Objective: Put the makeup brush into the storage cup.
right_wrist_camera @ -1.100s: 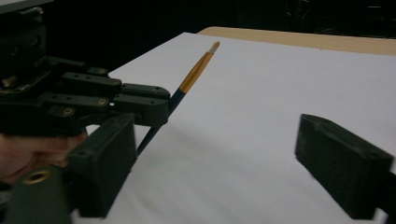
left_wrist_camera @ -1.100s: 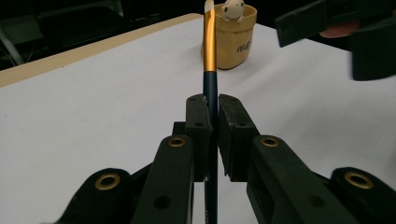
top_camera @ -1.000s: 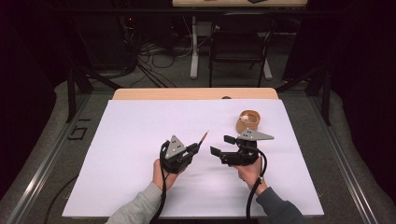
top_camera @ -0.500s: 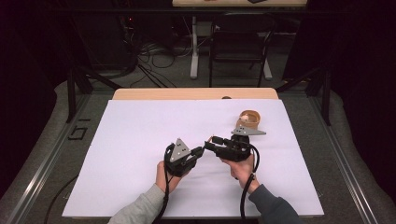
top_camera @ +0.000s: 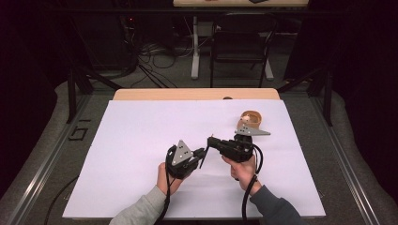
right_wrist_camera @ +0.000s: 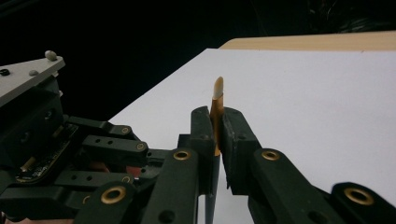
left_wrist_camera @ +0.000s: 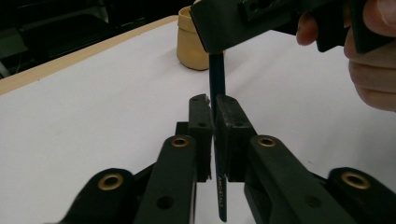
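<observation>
A dark blue pencil with a bare wooden tip is held between both grippers above the white sheet. My left gripper is shut on the pencil's shaft, and in the high view it sits at centre front. My right gripper has just been closing and is now shut on the pencil near its tip. In the high view, the right gripper reaches left toward the left one. A tan cup stands behind the right gripper.
A white sheet covers the table, with a strip of wooden edge at the back. A chair, table legs and cables stand on the dark floor beyond. The person's hand is close to the right of the pencil.
The right gripper has moved left from beside the cup to the left gripper and closed its jaws on the pencil's tip end. The left gripper has stayed put with the pencil.
</observation>
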Demonstrator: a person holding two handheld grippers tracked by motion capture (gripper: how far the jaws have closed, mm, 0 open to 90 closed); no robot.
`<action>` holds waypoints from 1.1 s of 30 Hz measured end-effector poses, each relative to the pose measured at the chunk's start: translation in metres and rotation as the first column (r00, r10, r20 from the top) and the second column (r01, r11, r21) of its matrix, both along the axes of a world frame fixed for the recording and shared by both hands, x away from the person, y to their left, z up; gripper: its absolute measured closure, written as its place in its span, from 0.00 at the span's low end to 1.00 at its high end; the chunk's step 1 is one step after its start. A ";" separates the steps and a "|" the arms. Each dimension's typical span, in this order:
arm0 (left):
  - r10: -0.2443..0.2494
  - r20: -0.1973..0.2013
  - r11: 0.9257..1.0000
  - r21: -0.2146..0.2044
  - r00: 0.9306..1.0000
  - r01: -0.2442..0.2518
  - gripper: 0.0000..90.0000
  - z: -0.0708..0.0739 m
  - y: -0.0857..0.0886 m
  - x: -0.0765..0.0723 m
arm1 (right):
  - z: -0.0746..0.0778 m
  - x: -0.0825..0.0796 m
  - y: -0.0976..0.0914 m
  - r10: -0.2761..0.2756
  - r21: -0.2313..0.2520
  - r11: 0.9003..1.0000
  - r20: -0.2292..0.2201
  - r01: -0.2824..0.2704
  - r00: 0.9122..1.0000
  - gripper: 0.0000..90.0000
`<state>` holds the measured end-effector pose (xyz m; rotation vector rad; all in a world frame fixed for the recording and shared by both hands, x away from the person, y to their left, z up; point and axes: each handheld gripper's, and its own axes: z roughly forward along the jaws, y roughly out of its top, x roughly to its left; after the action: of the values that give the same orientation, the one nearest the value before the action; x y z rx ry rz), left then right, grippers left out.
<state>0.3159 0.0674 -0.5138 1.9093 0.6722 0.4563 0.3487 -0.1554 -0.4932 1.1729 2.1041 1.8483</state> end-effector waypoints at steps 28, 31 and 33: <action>-0.010 -0.149 0.997 0.072 0.989 0.021 0.15 -0.008 0.026 0.018 | 0.018 -0.012 -0.011 -0.034 -0.224 0.971 0.220 0.084 0.975 0.94; -0.015 -0.152 0.997 0.078 0.988 0.027 0.12 -0.008 0.028 0.018 | 0.019 -0.012 -0.014 -0.040 -0.233 0.968 0.231 0.096 0.972 0.94; -0.014 -0.146 0.996 0.086 0.989 0.027 0.10 -0.008 0.029 0.019 | 0.019 -0.012 -0.016 -0.047 -0.237 0.966 0.234 0.104 0.971 0.94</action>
<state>0.3344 0.0967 -0.5218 2.0453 0.7365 0.3409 0.3368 -0.1714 -0.4739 0.9233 2.0569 1.5482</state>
